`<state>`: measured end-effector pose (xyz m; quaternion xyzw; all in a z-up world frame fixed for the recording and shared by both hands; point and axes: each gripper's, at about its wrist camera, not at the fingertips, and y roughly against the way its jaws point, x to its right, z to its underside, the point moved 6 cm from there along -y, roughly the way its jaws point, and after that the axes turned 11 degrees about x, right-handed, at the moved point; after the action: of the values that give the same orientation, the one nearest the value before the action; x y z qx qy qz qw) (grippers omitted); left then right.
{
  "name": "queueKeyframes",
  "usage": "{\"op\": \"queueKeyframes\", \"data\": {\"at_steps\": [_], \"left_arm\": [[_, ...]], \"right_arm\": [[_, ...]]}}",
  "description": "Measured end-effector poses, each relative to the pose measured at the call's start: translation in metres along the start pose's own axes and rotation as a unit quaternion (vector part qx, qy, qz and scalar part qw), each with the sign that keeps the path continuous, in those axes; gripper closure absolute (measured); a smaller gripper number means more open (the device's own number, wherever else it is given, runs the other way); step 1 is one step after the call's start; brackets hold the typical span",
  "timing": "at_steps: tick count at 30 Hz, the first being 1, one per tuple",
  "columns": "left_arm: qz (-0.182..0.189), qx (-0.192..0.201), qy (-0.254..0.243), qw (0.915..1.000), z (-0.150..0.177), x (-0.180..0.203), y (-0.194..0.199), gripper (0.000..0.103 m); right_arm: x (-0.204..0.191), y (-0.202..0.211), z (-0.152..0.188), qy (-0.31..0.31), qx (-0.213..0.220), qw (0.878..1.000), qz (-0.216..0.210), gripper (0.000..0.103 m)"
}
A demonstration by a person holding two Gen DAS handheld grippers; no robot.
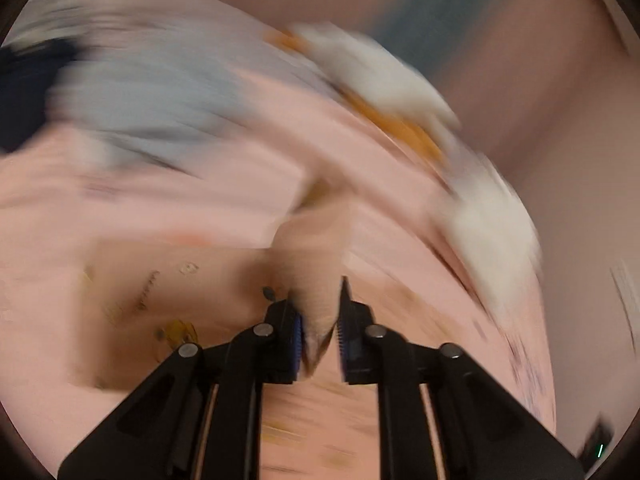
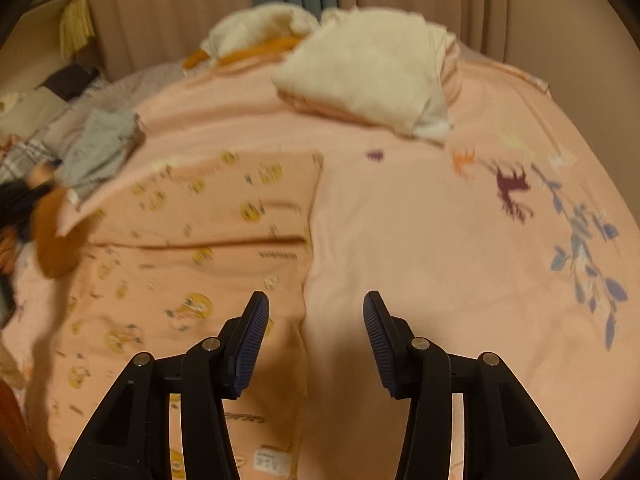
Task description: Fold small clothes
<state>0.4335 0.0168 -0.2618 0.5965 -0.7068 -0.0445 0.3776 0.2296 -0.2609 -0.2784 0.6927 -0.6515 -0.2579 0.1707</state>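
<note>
A peach garment with yellow cartoon prints (image 2: 200,240) lies spread on the pink bed cover (image 2: 420,240), its top part folded over along a crease. My right gripper (image 2: 316,304) is open and empty, hovering over the garment's right edge. The left wrist view is heavily blurred by motion. In it my left gripper (image 1: 320,312) is closed on a bunched fold of the peach garment (image 1: 316,280), which rises between the fingers.
A stack of folded white and pink clothes (image 2: 368,80) sits at the far side of the bed, with white and orange cloth (image 2: 256,40) behind it. A grey garment (image 2: 100,148) and dark clothes lie at the left. Curtains hang behind.
</note>
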Motion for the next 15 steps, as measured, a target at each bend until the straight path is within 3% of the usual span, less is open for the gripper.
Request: {"op": "queueKeyframes", "data": {"at_steps": [1, 2, 4, 6, 7, 8, 10, 12, 15], "left_arm": [[0.025, -0.037, -0.017, 0.9989, 0.016, 0.026, -0.014, 0.075], [0.041, -0.072, -0.027, 0.9962, 0.032, 0.043, -0.024, 0.059], [0.033, -0.116, -0.037, 0.992, 0.055, 0.053, -0.033, 0.051], [0.01, -0.107, -0.055, 0.9927, 0.058, 0.043, -0.022, 0.049], [-0.002, -0.098, -0.059, 0.9935, 0.055, 0.031, -0.011, 0.043], [-0.014, -0.087, -0.057, 0.9945, 0.051, 0.018, 0.0, 0.031], [-0.053, -0.068, -0.043, 0.9953, 0.045, -0.02, 0.02, 0.022], [-0.097, -0.076, -0.063, 0.9903, 0.049, -0.052, 0.033, 0.023], [-0.124, -0.087, -0.075, 0.9857, 0.061, -0.085, 0.043, 0.023]], "right_arm": [[0.002, 0.0, -0.002, 0.0, 0.004, 1.0, 0.002, 0.054], [0.004, -0.001, -0.003, -0.001, 0.001, 1.0, 0.006, 0.051], [0.008, -0.005, -0.002, -0.01, -0.006, 1.0, 0.007, 0.045], [0.008, -0.011, -0.001, -0.026, -0.017, 0.999, -0.017, 0.044], [0.005, -0.015, -0.002, -0.031, -0.023, 0.999, -0.031, 0.044], [-0.002, -0.023, -0.004, -0.037, -0.03, 0.998, -0.048, 0.043], [-0.02, -0.042, -0.009, -0.061, -0.041, 0.993, -0.096, 0.034], [-0.04, -0.066, -0.014, -0.109, -0.063, 0.981, -0.147, 0.03], [-0.077, -0.112, -0.027, -0.165, -0.097, 0.958, -0.215, 0.03]]}}
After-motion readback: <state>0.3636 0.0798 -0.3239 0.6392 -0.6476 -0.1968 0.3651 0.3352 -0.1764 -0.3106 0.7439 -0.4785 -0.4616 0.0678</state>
